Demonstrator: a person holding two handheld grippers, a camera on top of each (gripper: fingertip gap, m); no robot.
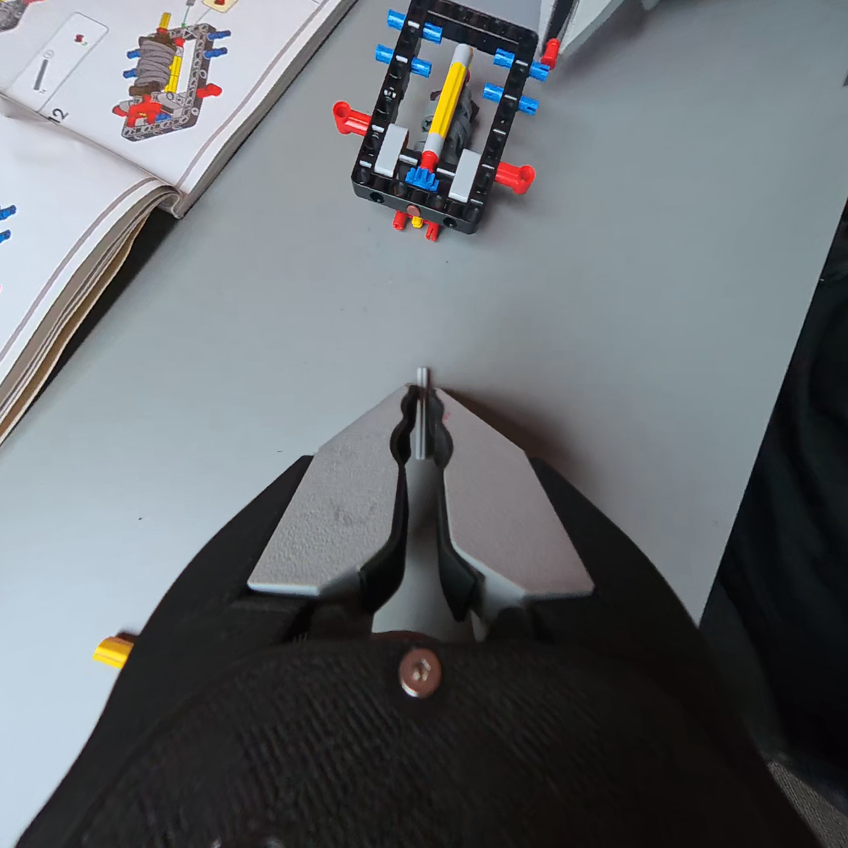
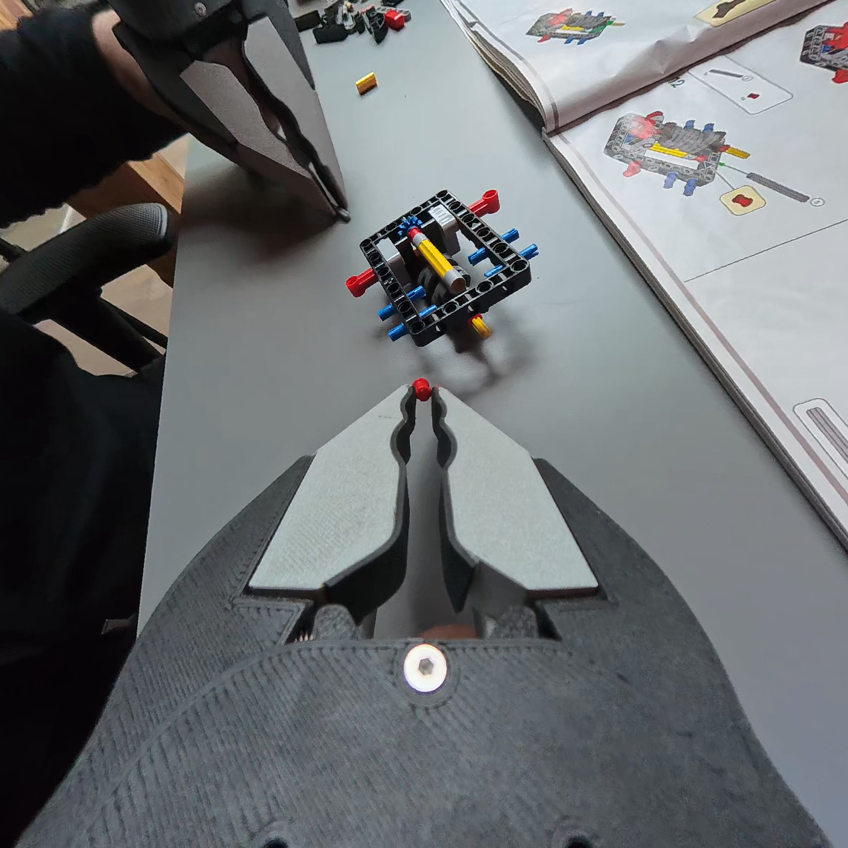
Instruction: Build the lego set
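Observation:
A black rectangular lego frame (image 1: 504,124) with blue pins, red pins and a yellow-and-grey axle across its middle lies flat on the grey table; it also shows in the right wrist view (image 2: 452,316). My left gripper (image 1: 422,390) is shut on a thin grey axle (image 1: 421,431) that sticks out past the tips, some way short of the frame. It also shows in the right wrist view (image 2: 342,213), tips down beside the frame. My right gripper (image 2: 421,391) is shut on a small red bush (image 2: 421,387), short of the frame's near corner. Its tips (image 1: 553,46) show beyond the frame.
An open instruction booklet (image 1: 92,137) lies beside the frame and shows at the right in the right wrist view (image 2: 711,183). A loose yellow piece (image 2: 366,83) and a pile of dark and red parts (image 2: 358,20) lie farther off. A yellow piece (image 1: 112,649) lies by my left gripper. The table edge (image 2: 170,321) borders a chair armrest (image 2: 82,257). The tips of one gripper are about 15 cm away from the tips of the other. My left gripper is the nearer one to the yellow piece (image 1: 112,649): about 15 cm, against 30 cm.

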